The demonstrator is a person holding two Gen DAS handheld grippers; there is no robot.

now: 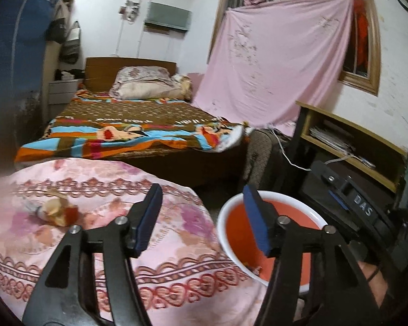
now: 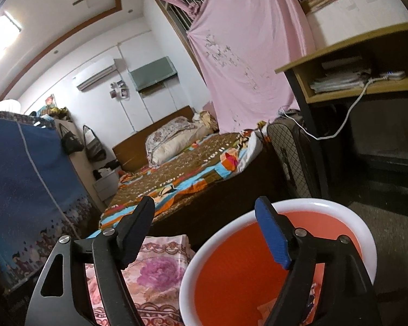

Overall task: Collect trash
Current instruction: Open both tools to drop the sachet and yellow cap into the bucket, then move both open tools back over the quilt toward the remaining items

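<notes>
Both the left hand-held gripper [image 1: 201, 220] and the right hand-held gripper [image 2: 217, 233] gape empty; an apple core [image 1: 58, 212] lies on the floral cloth [image 1: 149, 258] beside the bin [image 2: 193, 271].

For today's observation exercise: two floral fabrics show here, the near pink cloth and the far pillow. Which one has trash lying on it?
The near pink floral cloth: an apple core lies on it; the pillow has none.

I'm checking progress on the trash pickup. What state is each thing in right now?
left gripper: jaws open, nothing between them
right gripper: jaws open, empty
bin: upright, open-topped, some scraps at the bottom
apple core: lying on the pink quilt, not yet collected
</notes>
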